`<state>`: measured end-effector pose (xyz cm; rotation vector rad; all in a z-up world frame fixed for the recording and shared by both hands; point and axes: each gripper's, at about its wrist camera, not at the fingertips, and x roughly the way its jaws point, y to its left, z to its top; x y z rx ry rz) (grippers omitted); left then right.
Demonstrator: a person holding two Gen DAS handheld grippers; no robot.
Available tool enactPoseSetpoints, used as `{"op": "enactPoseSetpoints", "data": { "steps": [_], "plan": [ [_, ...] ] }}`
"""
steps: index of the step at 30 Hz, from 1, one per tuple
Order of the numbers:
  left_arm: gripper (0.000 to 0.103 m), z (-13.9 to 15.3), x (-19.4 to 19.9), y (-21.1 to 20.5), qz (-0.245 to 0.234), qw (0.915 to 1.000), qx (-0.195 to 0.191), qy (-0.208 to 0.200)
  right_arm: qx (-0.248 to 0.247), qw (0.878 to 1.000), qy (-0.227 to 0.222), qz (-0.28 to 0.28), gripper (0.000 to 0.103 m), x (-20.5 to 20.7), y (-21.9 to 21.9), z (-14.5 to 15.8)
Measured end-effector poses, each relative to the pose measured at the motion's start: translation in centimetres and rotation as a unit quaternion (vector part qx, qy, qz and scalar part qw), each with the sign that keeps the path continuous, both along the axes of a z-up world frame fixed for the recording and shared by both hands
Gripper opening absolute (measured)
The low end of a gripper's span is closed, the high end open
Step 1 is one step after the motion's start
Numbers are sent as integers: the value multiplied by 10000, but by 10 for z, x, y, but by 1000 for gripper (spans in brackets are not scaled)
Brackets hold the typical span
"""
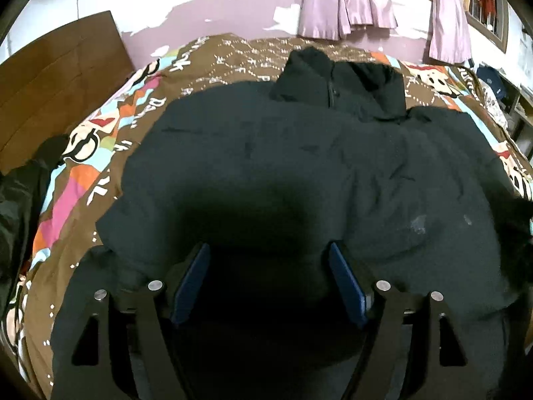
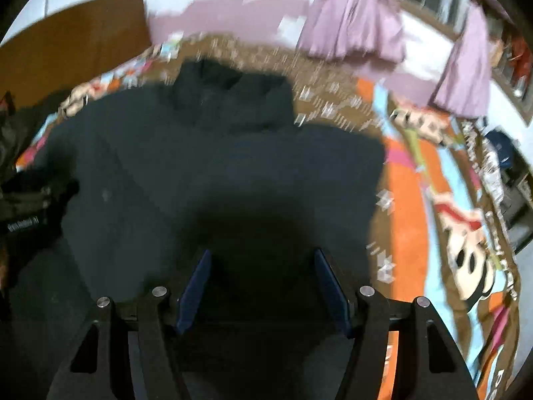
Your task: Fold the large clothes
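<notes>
A large black jacket (image 1: 299,166) lies spread on the bed, its collar (image 1: 336,80) at the far end. In the right wrist view the same jacket (image 2: 200,173) fills the middle, collar (image 2: 233,93) away from me; this view is motion-blurred. My left gripper (image 1: 269,253) hovers over the near part of the jacket with its blue-padded fingers (image 1: 195,280) wide apart and nothing between them. Above the jacket's near right part, my right gripper (image 2: 263,260) is open too, empty between its pads (image 2: 329,286).
The bed carries a brown cartoon-print cover (image 1: 110,133) (image 2: 433,200). A wooden headboard (image 1: 56,76) stands at the left, another dark garment (image 1: 20,193) beside it. Purple curtains (image 1: 346,0) hang at the far wall. Clutter sits by the right bedside (image 2: 503,160).
</notes>
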<state>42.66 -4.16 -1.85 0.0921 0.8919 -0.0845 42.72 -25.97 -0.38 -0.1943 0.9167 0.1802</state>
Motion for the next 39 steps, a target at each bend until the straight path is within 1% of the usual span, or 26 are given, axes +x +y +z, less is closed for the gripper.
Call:
{"op": "enactPoseSetpoints", "data": {
  "steps": [2, 4, 5, 9, 11, 13, 14, 15, 16, 18, 20, 23, 25, 28, 30, 31, 33, 36, 39],
  "plan": [
    [68, -4, 1, 1, -26, 10000, -34, 52, 5, 9999, 111, -92, 64, 3, 2, -13],
    [69, -7, 3, 0, -51, 9999, 13, 89, 78, 9999, 65, -90, 65, 4, 0, -20],
    [69, -10, 3, -1, -61, 9999, 73, 96, 73, 9999, 51, -50, 66, 5, -1, -24],
    [69, -18, 3, -12, -70, 9985, 549, 12, -32, 9999, -56, 89, 66, 2, 1, -34],
    [69, -18, 2, -14, -50, 9979, 649, -34, -49, 10000, -70, 39, 67, 0, 3, -33],
    [69, -15, 1, -10, -28, 9983, 584, -49, -21, 10000, -26, 24, 67, -2, 4, -28],
    [69, -13, 1, -8, -28, 9986, 533, -34, 43, 10000, 4, 9, 70, -2, 2, -25],
    [69, -7, -1, -4, -19, 9992, 389, 20, 274, 9996, 81, -15, 73, -3, -2, -20],
    [69, -4, -2, -3, -9, 9995, 295, 54, 439, 9990, 123, -30, 79, -3, -5, -16],
    [69, 8, -9, 3, -16, 9999, -92, 136, 925, 9955, 185, -95, 81, -11, -14, -4],
    [69, 21, -16, 4, -14, 9994, -302, 187, 1090, 9936, 212, -189, 81, -17, -19, 6],
    [70, 46, -30, -1, -46, 9988, -429, 230, 1263, 9915, 123, -285, 83, -33, -28, 26],
    [86, 62, -39, -2, -140, 9975, -615, 310, 1337, 9906, 85, -282, 87, -45, -32, 42],
    [94, 91, -60, 0, -214, 9942, -1027, 238, 1242, 9921, -48, -165, 90, -64, -32, 68],
    [98, 112, -74, 3, -213, 9923, -1206, 167, 1096, 9938, -176, -72, 93, -83, -30, 94],
    [99, 123, -81, 4, -210, 9914, -1281, 138, 1079, 9939, -216, -70, 94, -89, -30, 101],
    [99, 145, -98, 6, -185, 9910, -1321, 96, 1120, 9934, -198, -157, 96, -108, -31, 122],
    [99, 179, -127, 0, -223, 9931, -1146, 85, 1472, 9889, 153, -134, 98, -130, -35, 140],
    [100, 213, -157, -8, -390, 9937, -1055, -26, 1547, 9871, 378, -175, 101, -158, -35, 165]
  ]
}}
